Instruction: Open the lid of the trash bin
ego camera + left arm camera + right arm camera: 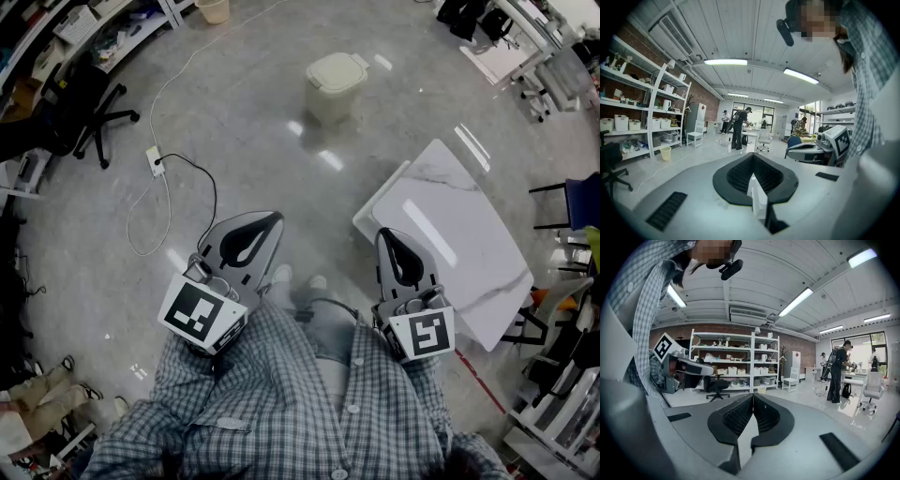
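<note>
— So, what am I holding, and can any writing be read?
— You are holding the left claw (267, 225) and the right claw (389, 246) close against your checked shirt (281, 412), both pointing away from you over the floor (281, 131). The only print showing is the black-and-white square marker (199, 314) on each claw's cube, and that is a pattern, not words.
— And the claws themselves?
— Each claw's own view is showing its jaws pressed together at the tips with nothing between them, so you are gripping nothing with either.
— Where is the trash bin sitting?
— The trash bin (335, 89) is standing on the floor well ahead of you, apart from both claws. It is pale cream, and its lid (337, 67) is lying flat on top, so the inside is not showing.
— Any other containers?
— A small pale bucket (214, 9) is standing at the far edge, and white storage boxes (621, 123) are lining the shelves (651, 112). I cannot tell what they are holding.
— And the room?
— You are standing on glossy grey flooring that is reflecting the ceiling lights (725, 62). A white marble-look bench (450, 225) is sitting just to your right. A power strip (155, 161) with its cable (202, 183) is lying to your left, near a black office chair (98, 117). A brick wall (792, 343) is running behind the shelving, and people (836, 371) are working at desks far off.
</note>
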{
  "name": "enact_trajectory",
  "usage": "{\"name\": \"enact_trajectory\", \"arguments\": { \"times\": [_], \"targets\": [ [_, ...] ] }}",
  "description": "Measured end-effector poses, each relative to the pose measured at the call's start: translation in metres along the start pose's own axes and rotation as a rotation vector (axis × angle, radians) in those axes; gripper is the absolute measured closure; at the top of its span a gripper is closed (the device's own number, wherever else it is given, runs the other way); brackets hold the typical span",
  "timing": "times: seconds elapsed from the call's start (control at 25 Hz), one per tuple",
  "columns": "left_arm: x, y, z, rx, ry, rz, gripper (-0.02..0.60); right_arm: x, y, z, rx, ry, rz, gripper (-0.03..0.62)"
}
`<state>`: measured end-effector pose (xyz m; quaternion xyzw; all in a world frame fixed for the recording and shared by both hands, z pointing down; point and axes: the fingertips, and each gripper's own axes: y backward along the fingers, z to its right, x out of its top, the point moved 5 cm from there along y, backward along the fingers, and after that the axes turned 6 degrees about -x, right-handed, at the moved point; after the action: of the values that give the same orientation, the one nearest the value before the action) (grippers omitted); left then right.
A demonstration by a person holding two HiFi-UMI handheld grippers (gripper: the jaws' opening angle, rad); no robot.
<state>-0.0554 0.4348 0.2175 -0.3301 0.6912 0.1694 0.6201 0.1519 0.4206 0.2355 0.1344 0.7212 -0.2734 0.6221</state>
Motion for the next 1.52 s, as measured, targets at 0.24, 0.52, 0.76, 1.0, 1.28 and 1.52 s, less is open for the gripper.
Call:
{"name": "enact_trajectory", "arguments": {
  "times": [0.24, 0.52, 0.76, 1.0, 1.28, 1.52],
  "targets": [
    [0.0, -0.004, 0.001, 0.001, -0.003, 0.001, 0.577, 0.002, -0.002, 0.003, 0.005, 0.003, 0.004, 0.574],
    [-0.001, -0.006, 0.003, 0.013, -0.002, 0.0, 0.577, 0.001, -0.003, 0.008, 0.001, -0.026, 0.013, 0.574],
    [0.0, -0.008, 0.008, 0.033, 0.0, 0.003, 0.577, 0.001, 0.0, 0.022, -0.02, -0.06, 0.027, 0.574],
    [0.001, -0.011, 0.019, 0.056, -0.004, 0.007, 0.577, -0.002, 0.006, 0.03, 0.006, -0.055, 0.029, 0.574],
    [-0.002, -0.012, 0.035, 0.082, 0.003, 0.023, 0.577, -0.007, 0.016, 0.035, 0.04, -0.041, 0.028, 0.574],
    [-0.002, -0.015, 0.049, 0.098, -0.004, 0.05, 0.577, -0.009, 0.029, 0.041, 0.052, -0.019, 0.042, 0.573]
  ]
}}
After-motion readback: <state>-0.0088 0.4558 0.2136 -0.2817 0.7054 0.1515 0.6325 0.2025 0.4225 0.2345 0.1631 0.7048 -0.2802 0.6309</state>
